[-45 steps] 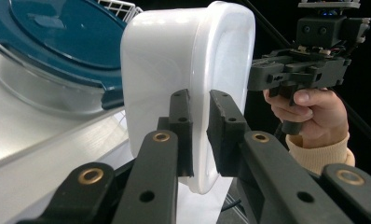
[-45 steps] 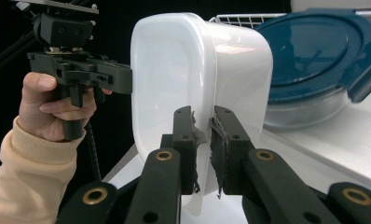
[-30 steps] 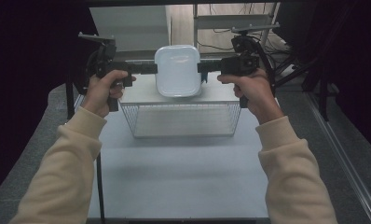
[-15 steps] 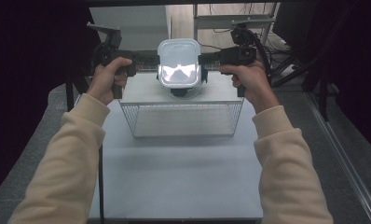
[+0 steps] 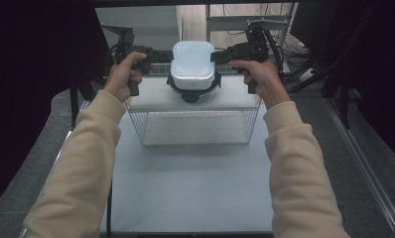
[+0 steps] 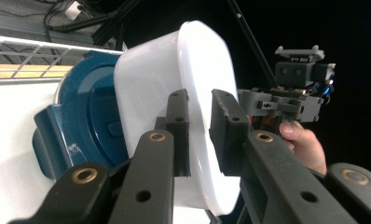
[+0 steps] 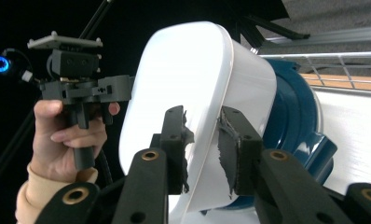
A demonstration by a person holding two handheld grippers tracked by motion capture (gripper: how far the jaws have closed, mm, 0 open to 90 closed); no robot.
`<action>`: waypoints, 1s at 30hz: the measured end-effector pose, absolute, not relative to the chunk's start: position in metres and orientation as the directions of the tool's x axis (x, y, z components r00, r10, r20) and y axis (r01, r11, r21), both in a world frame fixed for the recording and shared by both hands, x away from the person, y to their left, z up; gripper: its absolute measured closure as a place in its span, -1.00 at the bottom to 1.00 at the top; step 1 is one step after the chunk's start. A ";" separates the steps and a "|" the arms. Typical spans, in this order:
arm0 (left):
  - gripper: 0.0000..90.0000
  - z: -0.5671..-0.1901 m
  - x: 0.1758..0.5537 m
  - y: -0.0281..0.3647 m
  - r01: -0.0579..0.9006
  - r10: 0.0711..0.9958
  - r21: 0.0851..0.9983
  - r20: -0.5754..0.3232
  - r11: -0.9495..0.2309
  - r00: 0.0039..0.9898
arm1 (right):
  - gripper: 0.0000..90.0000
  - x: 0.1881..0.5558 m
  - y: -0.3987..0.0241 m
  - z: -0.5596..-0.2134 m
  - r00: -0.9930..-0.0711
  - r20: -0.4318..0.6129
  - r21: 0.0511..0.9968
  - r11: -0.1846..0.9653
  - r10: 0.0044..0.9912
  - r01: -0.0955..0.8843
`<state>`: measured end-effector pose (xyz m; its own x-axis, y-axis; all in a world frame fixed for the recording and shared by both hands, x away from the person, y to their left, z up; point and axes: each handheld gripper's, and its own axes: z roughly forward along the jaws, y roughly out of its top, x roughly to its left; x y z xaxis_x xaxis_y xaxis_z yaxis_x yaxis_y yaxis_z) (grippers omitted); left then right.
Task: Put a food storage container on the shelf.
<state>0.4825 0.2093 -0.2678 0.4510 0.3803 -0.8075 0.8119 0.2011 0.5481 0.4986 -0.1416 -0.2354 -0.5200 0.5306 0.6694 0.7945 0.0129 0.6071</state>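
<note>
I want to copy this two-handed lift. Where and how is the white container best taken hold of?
Grip the white container at its rim on the two opposite short sides, one tongs from the left, one from the right. The rim is thin enough to fit between the jaws, and the smooth walls bulge too wide. The dark blue lid lies below it.

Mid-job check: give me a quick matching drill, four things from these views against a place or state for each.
1 white tub
2 blue lid
3 wire rack
4 left gripper

a lies on the rack's white top
b stands on the table
c jaws clamped on the tub's rim
d held up between both grippers

Pairs: 1-d, 2-a, 3-b, 4-c
</note>
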 end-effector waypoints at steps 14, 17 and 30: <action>0.22 -0.280 0.489 0.205 0.785 0.415 0.568 -0.794 0.248 0.444 | 0.01 0.508 -0.138 -0.250 -0.452 0.717 0.575 -0.086 0.530 0.813; -0.14 -0.276 0.481 0.205 0.737 0.499 0.634 -0.728 0.232 0.470 | -0.21 0.499 -0.139 -0.247 -0.472 0.696 0.612 -0.104 0.542 0.784; -0.36 -0.285 0.393 0.228 0.595 0.684 0.801 -0.474 0.073 0.554 | -0.31 0.427 -0.180 -0.250 -0.650 0.443 0.801 0.053 0.617 0.596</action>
<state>0.3933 0.2284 -0.2846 0.5540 0.6843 -0.4741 0.5947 0.0731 0.8006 0.4266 -0.1805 -0.2499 -0.6503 0.6169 0.4434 0.5963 0.0527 0.8010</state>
